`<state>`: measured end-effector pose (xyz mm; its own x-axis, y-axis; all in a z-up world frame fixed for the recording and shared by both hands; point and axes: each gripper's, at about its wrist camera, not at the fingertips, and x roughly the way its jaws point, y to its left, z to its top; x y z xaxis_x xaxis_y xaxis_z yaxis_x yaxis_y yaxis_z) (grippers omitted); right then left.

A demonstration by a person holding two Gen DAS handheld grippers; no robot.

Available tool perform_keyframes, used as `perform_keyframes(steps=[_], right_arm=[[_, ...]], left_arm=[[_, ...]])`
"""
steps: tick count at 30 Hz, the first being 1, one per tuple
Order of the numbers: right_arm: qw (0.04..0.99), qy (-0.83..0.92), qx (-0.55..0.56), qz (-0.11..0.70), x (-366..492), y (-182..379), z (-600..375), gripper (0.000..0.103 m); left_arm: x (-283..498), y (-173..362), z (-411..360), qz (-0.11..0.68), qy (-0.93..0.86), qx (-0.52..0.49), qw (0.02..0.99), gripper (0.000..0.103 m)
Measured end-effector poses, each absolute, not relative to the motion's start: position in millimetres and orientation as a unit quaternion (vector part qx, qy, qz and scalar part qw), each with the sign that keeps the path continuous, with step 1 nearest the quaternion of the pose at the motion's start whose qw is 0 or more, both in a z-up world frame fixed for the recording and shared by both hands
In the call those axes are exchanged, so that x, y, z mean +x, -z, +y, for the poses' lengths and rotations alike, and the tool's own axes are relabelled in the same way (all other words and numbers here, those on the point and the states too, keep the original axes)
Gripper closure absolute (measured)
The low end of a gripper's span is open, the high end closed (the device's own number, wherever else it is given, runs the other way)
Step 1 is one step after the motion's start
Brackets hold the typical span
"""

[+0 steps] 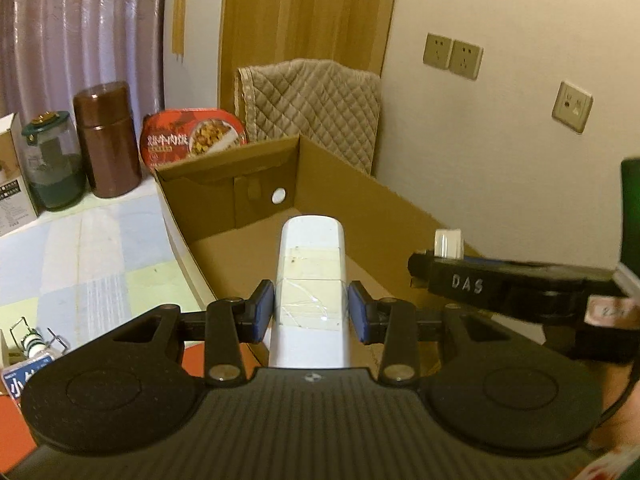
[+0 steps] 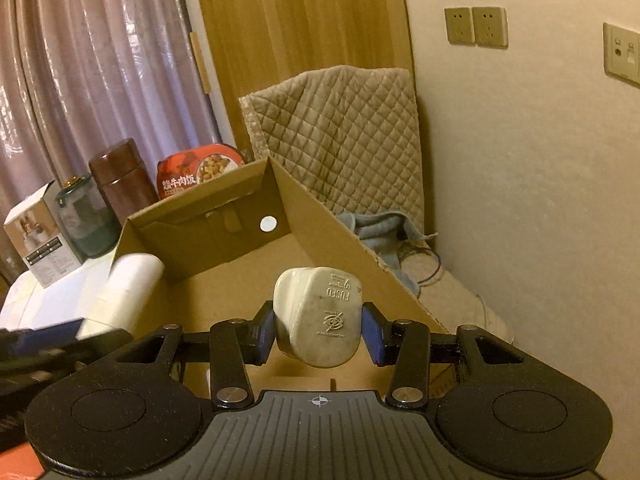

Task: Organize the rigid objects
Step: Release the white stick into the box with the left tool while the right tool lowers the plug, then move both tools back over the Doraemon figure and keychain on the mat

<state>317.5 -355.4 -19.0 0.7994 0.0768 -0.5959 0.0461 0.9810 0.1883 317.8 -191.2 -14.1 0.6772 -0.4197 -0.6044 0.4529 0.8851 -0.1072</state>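
Observation:
My left gripper is shut on a long white taped block and holds it over the open cardboard box. My right gripper is shut on a white fused plug adapter, also above the box. In the left wrist view the right gripper reaches in from the right with the plug showing. In the right wrist view the white block shows at the left by the box wall.
A brown canister, a green-lidded glass jar, a white carton and a red food bowl stand behind the box. A quilted cloth hangs at the back wall. Small items lie at lower left.

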Motion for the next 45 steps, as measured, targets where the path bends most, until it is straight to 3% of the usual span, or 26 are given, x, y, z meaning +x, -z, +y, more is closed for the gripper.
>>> perform_keyframes(steps=[8,14,22,30,36,45], right_arm=[[0.941,-0.010,0.099,0.322,316,22,-355,0.061],[0.939,-0.015,0.098,0.328,318,27,-352,0.061],[0.938,-0.025,0.094,0.332,315,28,-352,0.061],[0.939,-0.037,0.078,0.334,312,29,-343,0.061],[0.941,-0.037,0.056,0.332,312,33,-329,0.061],[0.960,-0.042,0.079,0.263,296,12,-315,0.052]], left_arm=[[326,31,-194,0.336,0.236,0.019,0.912,0.068],[323,15,-181,0.320,0.235,0.006,0.918,0.067],[291,-9,-106,0.303,0.188,0.027,0.934,0.067],[256,14,-25,0.325,0.109,0.007,0.939,0.065],[255,29,-9,0.340,0.106,-0.015,0.934,0.065],[251,30,5,0.335,0.101,-0.023,0.936,0.064]])
